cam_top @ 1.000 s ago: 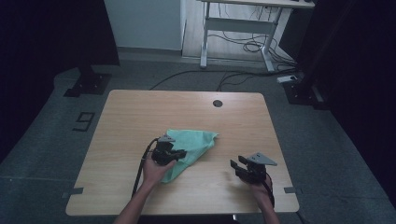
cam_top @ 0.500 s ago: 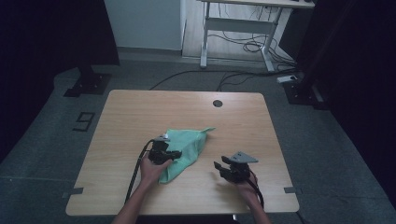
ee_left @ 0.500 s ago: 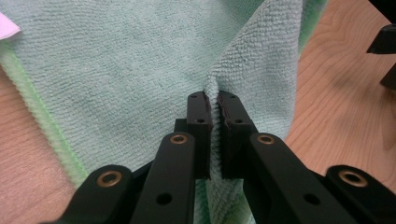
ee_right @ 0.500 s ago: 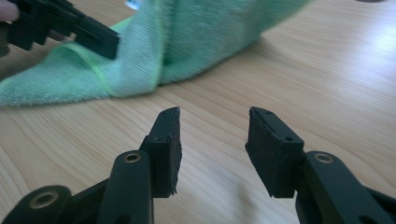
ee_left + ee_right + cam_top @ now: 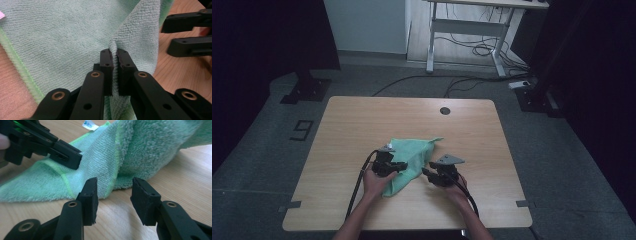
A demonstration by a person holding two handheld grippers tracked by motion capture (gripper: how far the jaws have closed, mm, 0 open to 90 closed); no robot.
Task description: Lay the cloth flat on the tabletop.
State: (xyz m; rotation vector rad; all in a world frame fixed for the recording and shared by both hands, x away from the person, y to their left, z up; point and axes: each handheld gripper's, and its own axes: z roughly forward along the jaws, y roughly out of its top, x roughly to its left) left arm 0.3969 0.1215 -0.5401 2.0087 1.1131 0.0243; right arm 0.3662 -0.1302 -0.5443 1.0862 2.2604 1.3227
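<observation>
— Left gripper (image 5: 113,72)?
— Jaws pressed together on a raised fold of the green cloth (image 5: 62,37), pile squeezed between the pads. Seen from above at the cloth's near left part, at (image 5: 388,165).

— And the right gripper (image 5: 113,200)?
— Jaws spread wide, nothing between them, nothing touched. Low over the bare wood of the table (image 5: 190,177), just short of the cloth's near edge. From above at (image 5: 438,176), just beside the cloth's right side.

— Any containers?
— None to report; only cloth and grippers on the tabletop.

— Cloth relative to the jaws?
— Directly ahead of the spread right jaws, its bright green hem (image 5: 63,181) facing them, a thick rolled fold rising to the right. Left gripper's clamped jaws visible on it at upper left of the right gripper view.

— Farther off?
— White label (image 5: 90,125) at the cloth's far edge. From above, cloth (image 5: 412,155) lying crumpled near the table's middle, one corner pointing right and away. Beyond that, a round cable hole (image 5: 444,110) near the far edge, well apart from the cloth.
</observation>
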